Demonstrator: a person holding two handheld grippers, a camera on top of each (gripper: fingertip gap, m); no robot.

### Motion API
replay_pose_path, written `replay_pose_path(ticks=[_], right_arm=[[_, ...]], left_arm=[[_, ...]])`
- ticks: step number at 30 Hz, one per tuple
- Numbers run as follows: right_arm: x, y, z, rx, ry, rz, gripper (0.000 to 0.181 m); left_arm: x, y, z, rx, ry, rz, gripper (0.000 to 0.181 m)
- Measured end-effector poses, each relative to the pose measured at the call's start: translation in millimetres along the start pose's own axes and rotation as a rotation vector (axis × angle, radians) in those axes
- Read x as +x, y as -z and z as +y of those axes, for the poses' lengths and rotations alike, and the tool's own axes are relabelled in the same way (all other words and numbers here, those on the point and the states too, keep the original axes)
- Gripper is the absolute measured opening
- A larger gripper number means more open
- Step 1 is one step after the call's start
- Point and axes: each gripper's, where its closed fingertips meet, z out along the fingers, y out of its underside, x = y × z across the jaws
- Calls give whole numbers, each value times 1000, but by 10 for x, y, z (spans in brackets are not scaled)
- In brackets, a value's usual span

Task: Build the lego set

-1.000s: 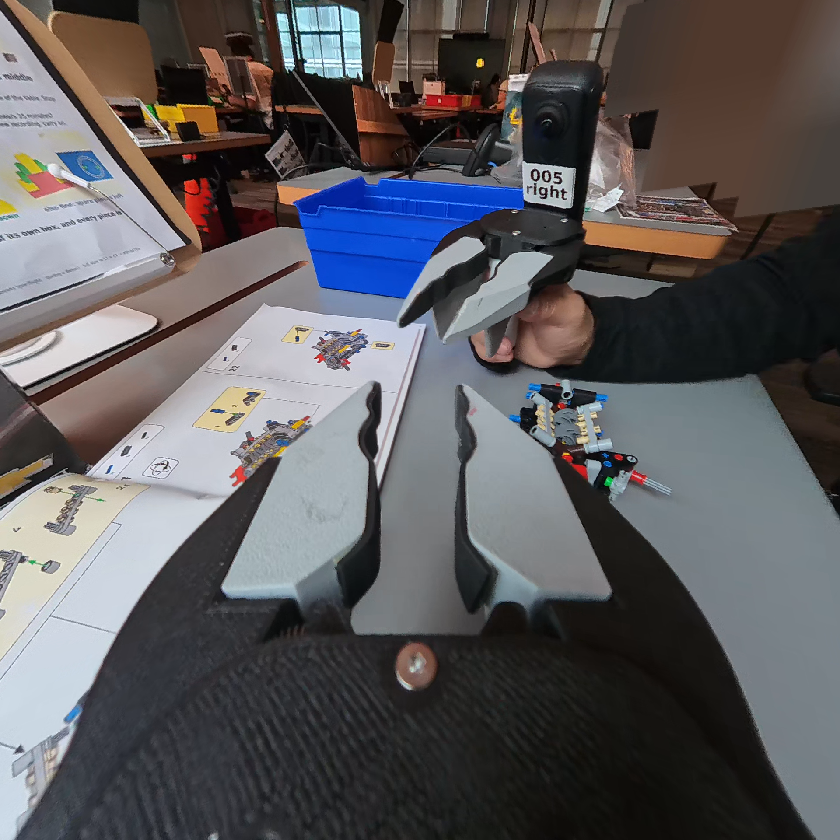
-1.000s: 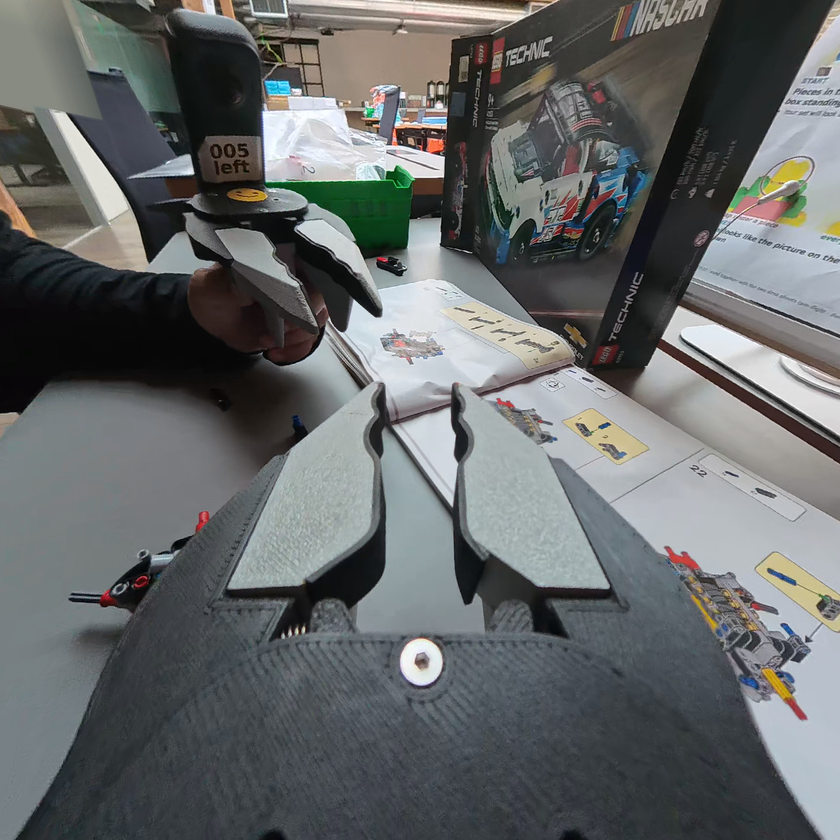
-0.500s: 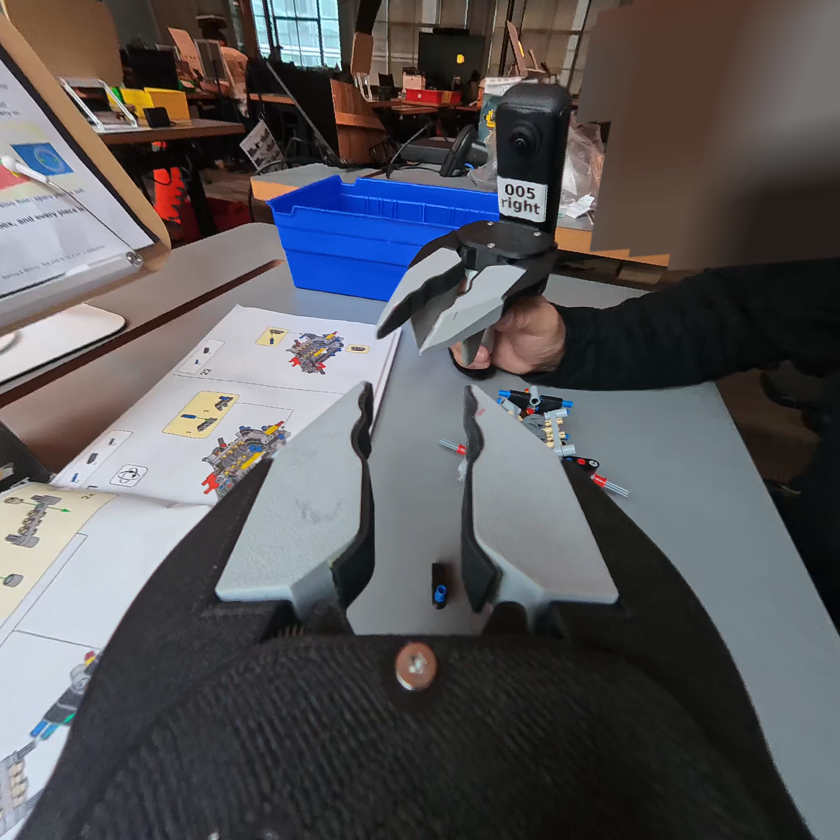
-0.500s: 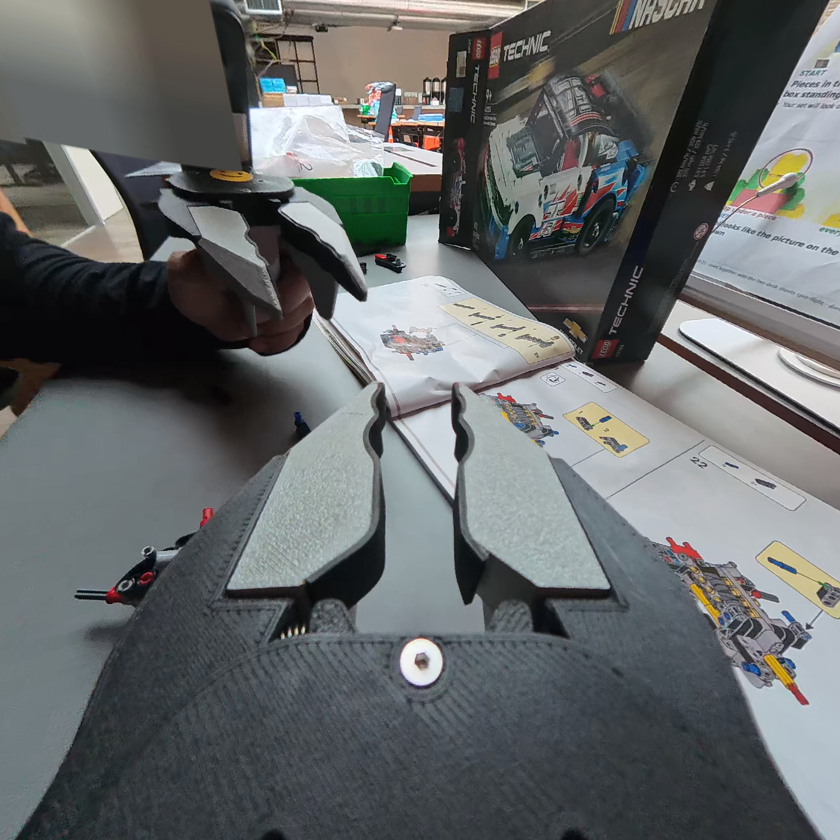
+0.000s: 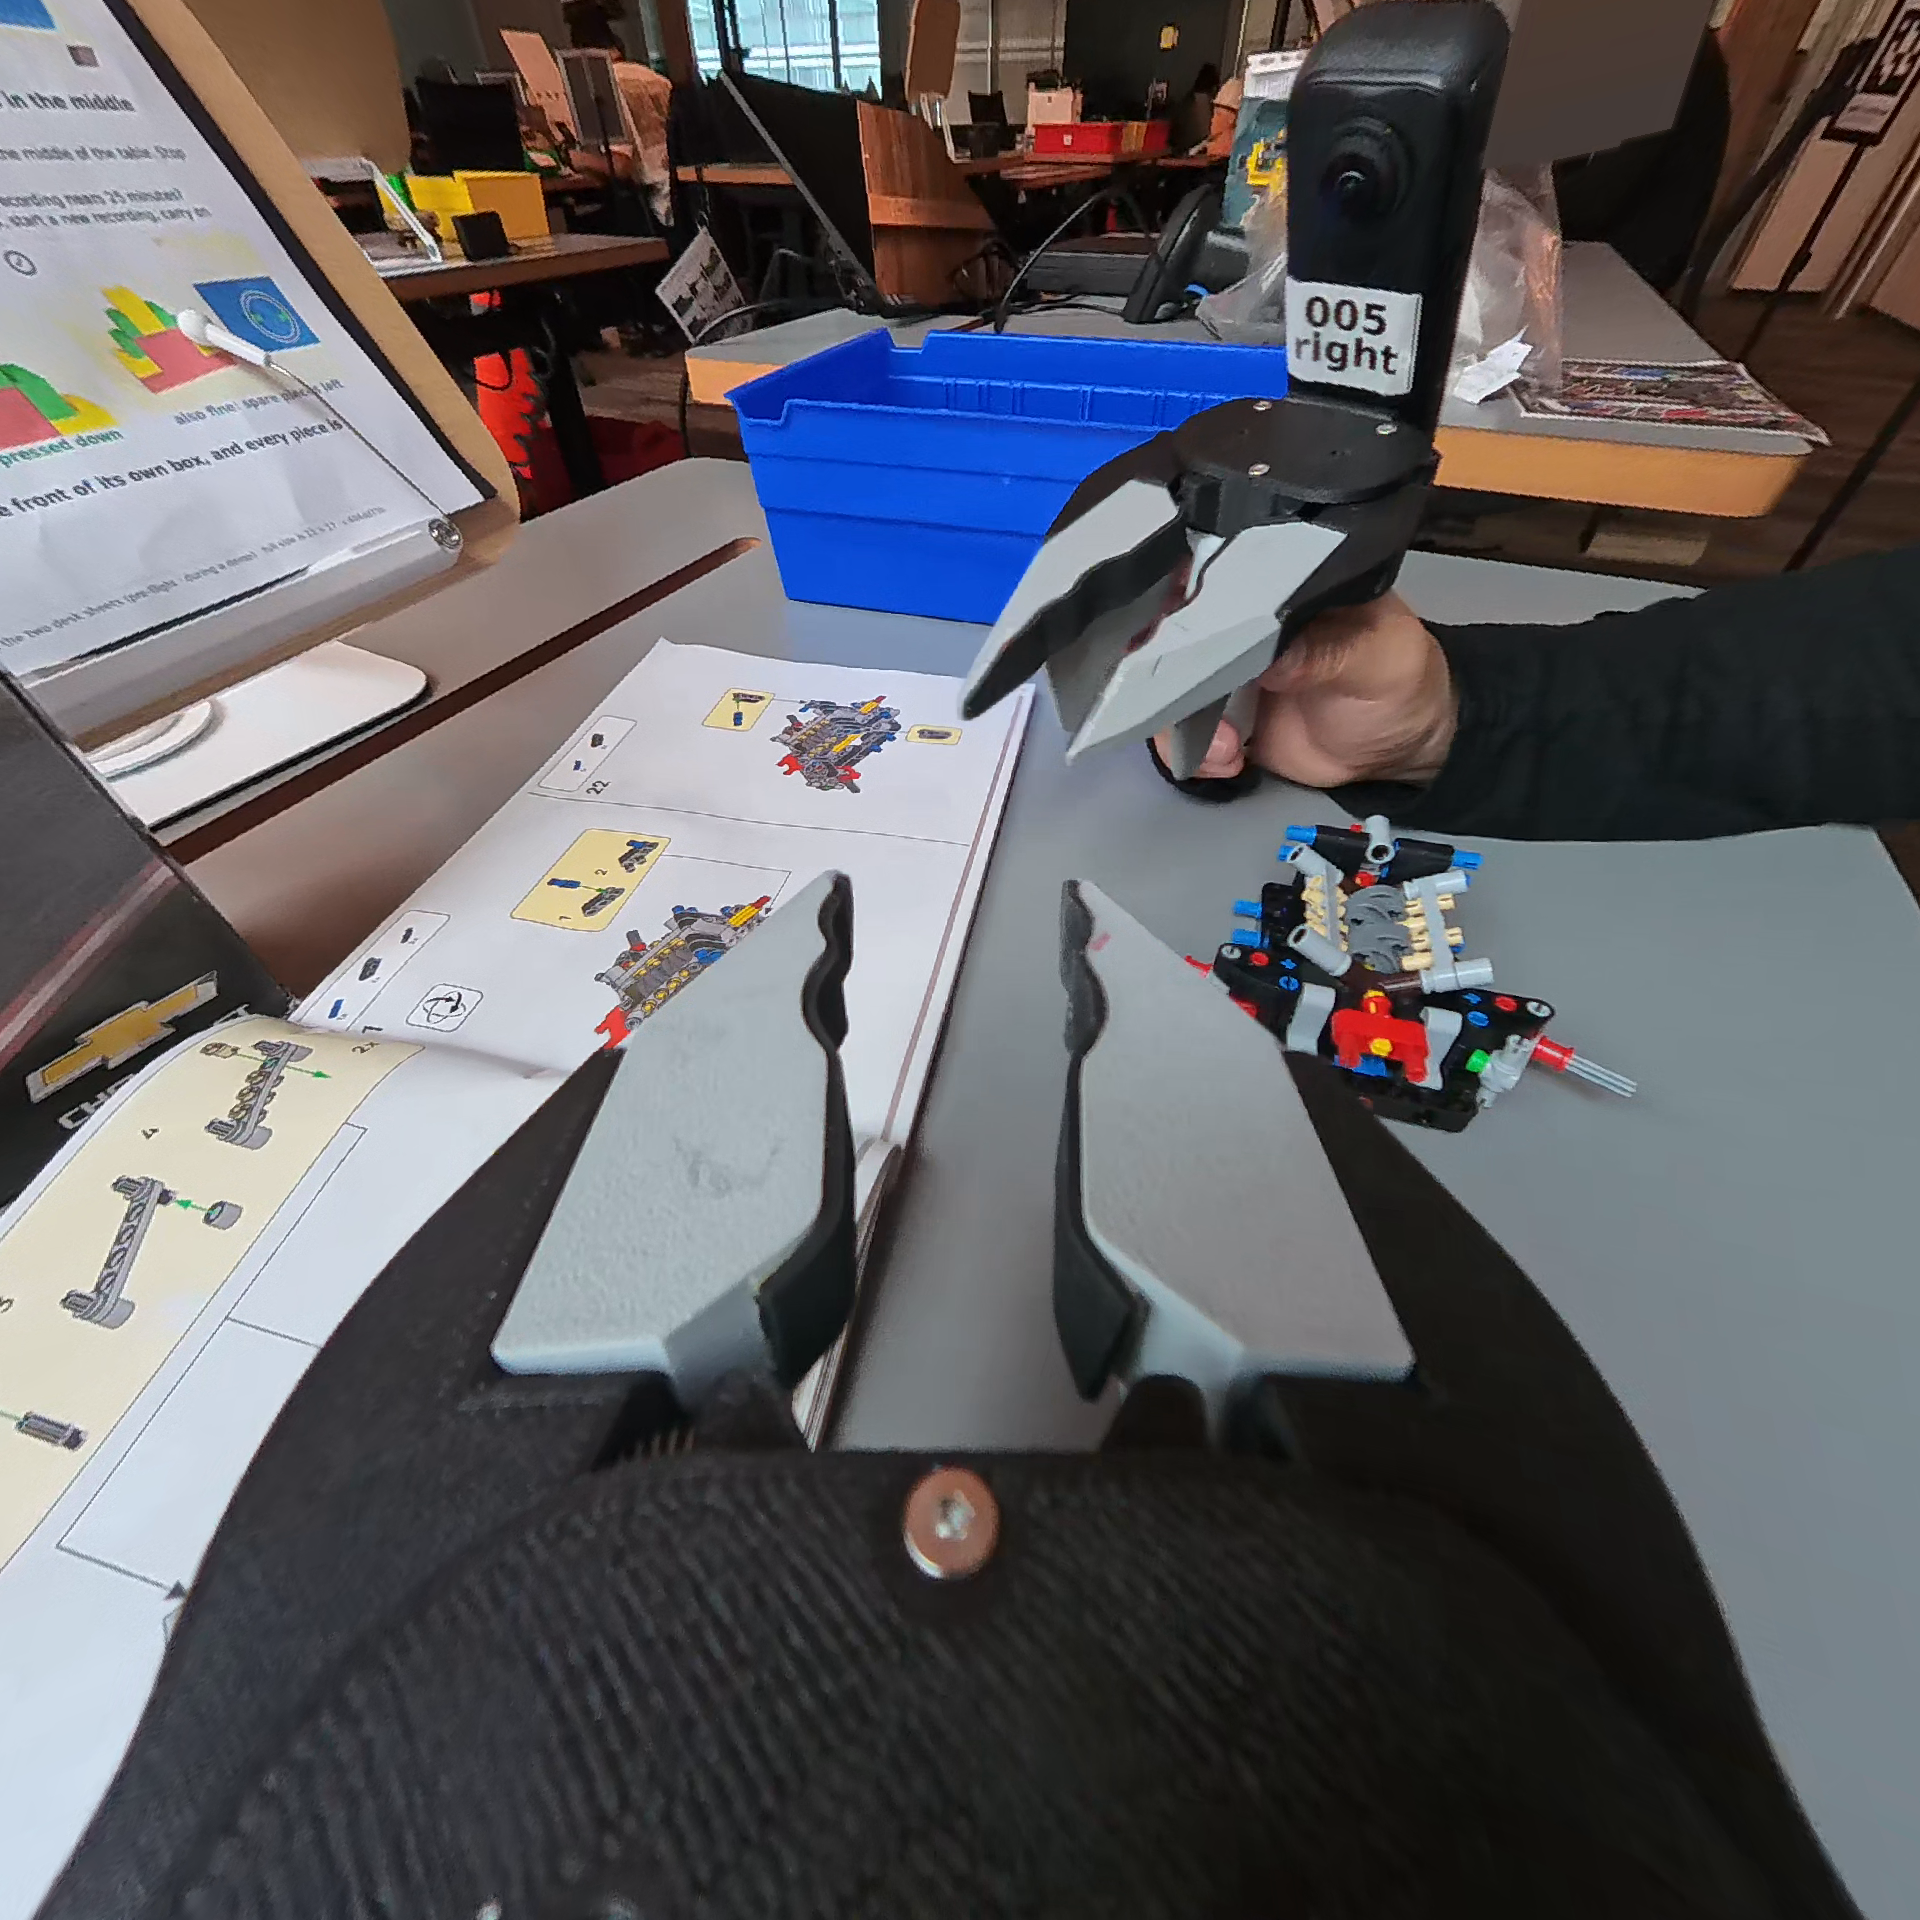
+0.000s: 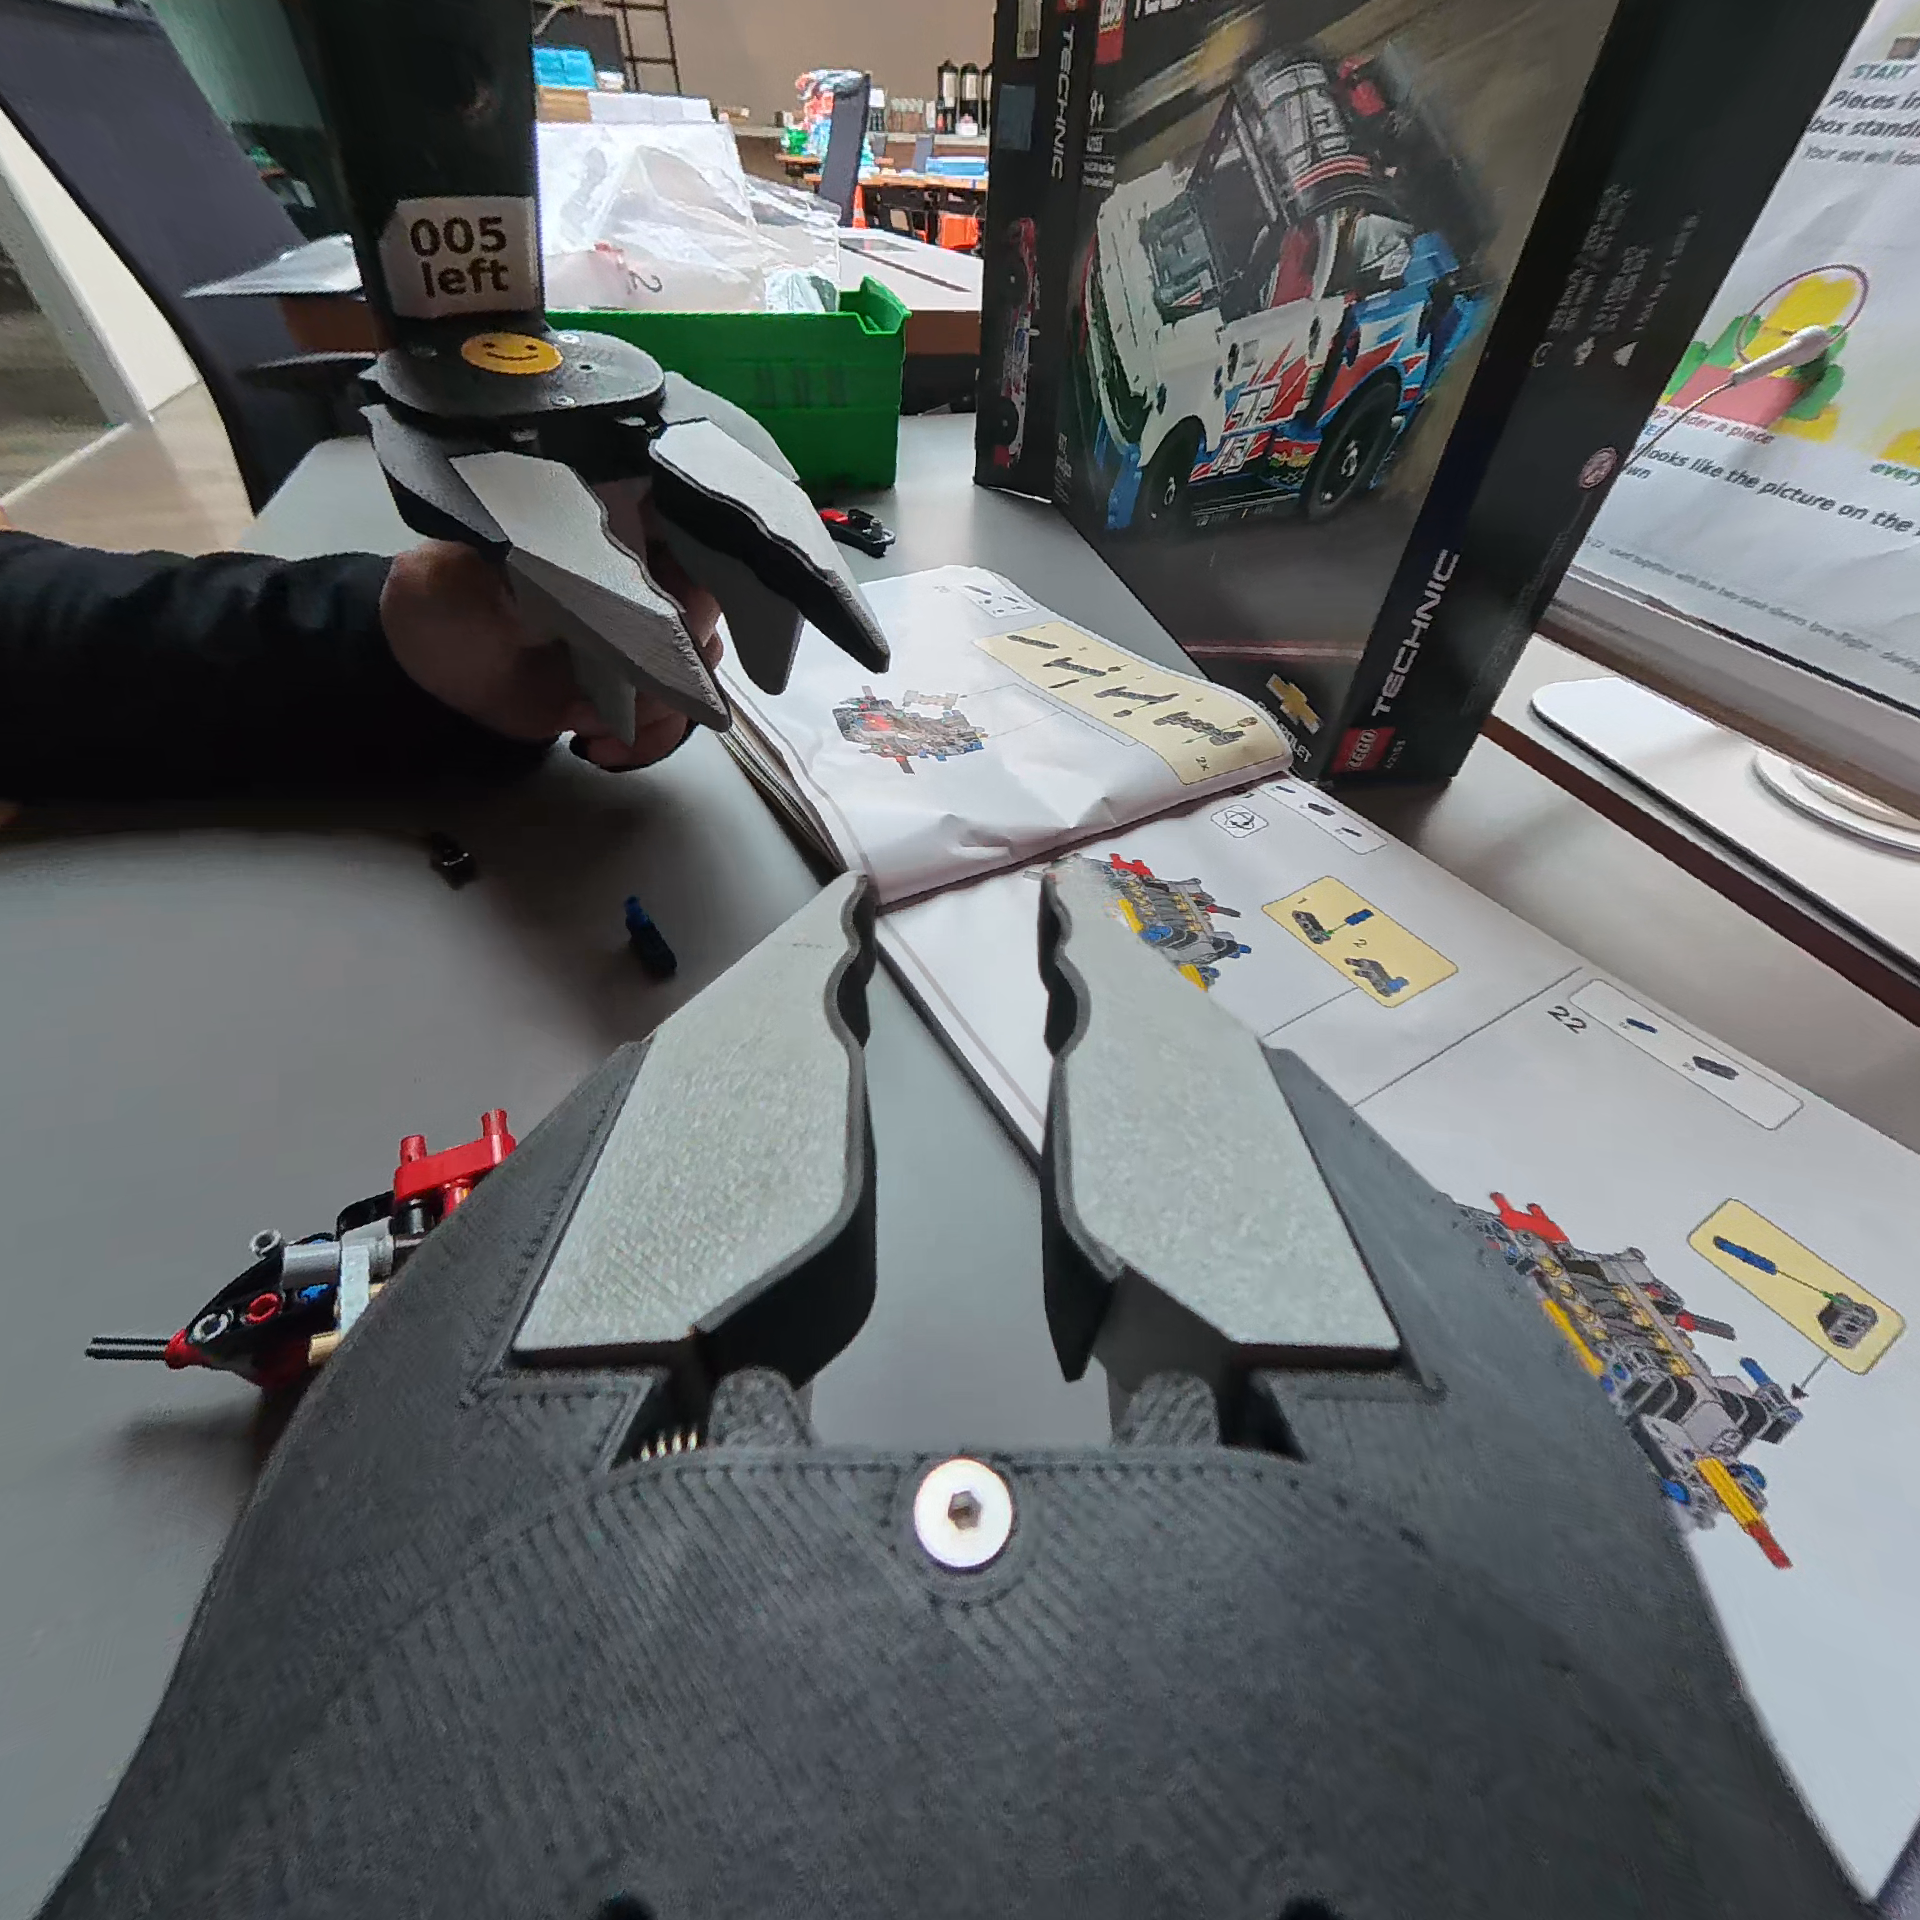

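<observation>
i hold both tools above the grey table [image 5: 1714,1299] with nothing in either. the left gripper [image 5: 951,899] has its fingers parted to a moderate gap, empty, over the booklet's edge; the right gripper [image 6: 951,894] is the same, parted and empty, over bare table beside the open instruction booklet [image 6: 1455,997]. the partly built lego assembly [image 5: 1371,977] lies on the table just right of the left gripper's fingers, well in from the table's edges.

the step looks to me like fetching the next small part. a blue-and-black pin [image 6: 649,935] and a small black piece [image 6: 452,857] lie loose on the table near the booklet's spine. i would come down straight over the pin, pinch across its short round body, and close gently, since smooth hard plastic can squirt out. the assembly is knobbly, with thin axles sticking out, so i would grip its solid black frame.
</observation>
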Motion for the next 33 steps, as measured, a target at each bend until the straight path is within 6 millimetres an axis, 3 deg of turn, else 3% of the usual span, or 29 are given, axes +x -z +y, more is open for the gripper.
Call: replay_pose_path(ticks=[7,17,26,30,33], right_arm=[[-89,-85,16,-15,4,-82,27],[-83,-82,24,-19,24,-74,27],[-21,-89,31,-28,26,-38,30],[43,9,1,-13,50,-1,32],[31,176,-139,82,21,-9,32]], left_arm=[[-11,66,-99,55,82,29,38],[-84,31,54,-23,76,2,37],[-54,70,-3,0,77,25,39],[-127,66,46,-28,92,-24,38],[-189,60,101,-55,105,-69,35]])
